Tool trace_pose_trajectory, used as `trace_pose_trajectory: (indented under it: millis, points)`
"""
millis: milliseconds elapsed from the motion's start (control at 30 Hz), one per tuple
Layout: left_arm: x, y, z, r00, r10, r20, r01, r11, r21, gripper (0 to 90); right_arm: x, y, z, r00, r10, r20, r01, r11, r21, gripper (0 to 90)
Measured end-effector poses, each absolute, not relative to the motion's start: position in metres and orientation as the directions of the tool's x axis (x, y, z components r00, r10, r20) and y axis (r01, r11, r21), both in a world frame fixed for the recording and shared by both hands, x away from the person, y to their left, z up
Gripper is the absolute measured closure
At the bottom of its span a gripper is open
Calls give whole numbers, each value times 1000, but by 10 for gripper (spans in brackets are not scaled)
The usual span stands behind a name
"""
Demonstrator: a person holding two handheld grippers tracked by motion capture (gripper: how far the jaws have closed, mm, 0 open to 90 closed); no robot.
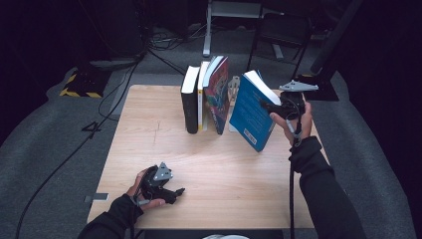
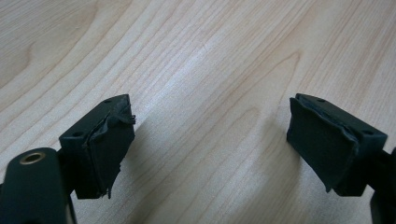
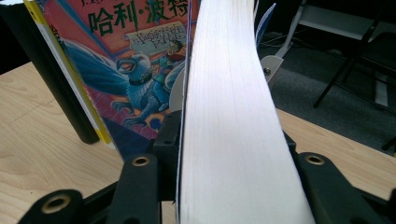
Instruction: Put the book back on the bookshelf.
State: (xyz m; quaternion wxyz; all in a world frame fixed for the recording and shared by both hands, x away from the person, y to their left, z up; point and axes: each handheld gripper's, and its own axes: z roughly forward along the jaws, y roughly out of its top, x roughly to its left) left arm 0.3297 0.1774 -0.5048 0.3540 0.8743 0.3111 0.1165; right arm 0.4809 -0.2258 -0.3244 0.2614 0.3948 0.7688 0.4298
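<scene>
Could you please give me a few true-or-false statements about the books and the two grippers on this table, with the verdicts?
1. The right gripper is shut on the blue book. True.
2. The blue book lies flat on the table. False: it is held tilted, leaning toward the row.
3. The left gripper holds a book. False: its fingers stand open over bare wood.
4. A black book stands at the left end of the row. True.
5. The colourful book lies flat. False: it stands, leaning.

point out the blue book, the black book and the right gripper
blue book [image 1: 250, 117], high view, front cover
black book [image 1: 189, 107], high view, spine
right gripper [image 1: 268, 105], high view, jaw tips clamped on the blue book's page edge
</scene>
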Motion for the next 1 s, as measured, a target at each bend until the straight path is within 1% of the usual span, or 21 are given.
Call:
trace_pose_trajectory:
  millis: [67, 367, 467, 600, 667, 767, 900, 967, 1000]
  points:
    - [330, 177, -505, 779, 627, -17, 462, -556, 691, 148, 479, -225, -325, -554, 829, -74, 377, 329, 866, 584]
    - [330, 177, -505, 779, 627, -17, 462, -556, 691, 148, 476, -229, -328, -546, 835, -66, 374, 314, 873, 565]
    - [330, 177, -505, 779, 627, -17, 462, -556, 691, 148, 475, -230, -329, -544, 835, -79, 371, 324, 870, 506]
    - [330, 177, -505, 780, 626, -17, 461, -556, 691, 148, 475, -233, -332, -548, 834, -66, 376, 316, 871, 497]
    - [330, 177, -505, 780, 626, -17, 461, -556, 692, 148, 475, -234, -333, -548, 834, -63, 379, 315, 870, 472]
    - [330, 177, -505, 780, 626, -17, 461, -556, 691, 148, 475, -236, -337, -550, 834, -47, 387, 305, 870, 462]
    - [330, 177, -505, 779, 626, -17, 461, -556, 691, 148, 476, -238, -351, -551, 834, -33, 401, 299, 866, 437]
    - [330, 177, -505, 779, 626, -17, 461, -556, 692, 148, 475, -239, -358, -552, 834, -15, 407, 285, 868, 449]
    - [330, 177, -505, 779, 626, -16, 461, -556, 692, 148, 475, -240, -363, -553, 833, 0, 414, 275, 868, 474]
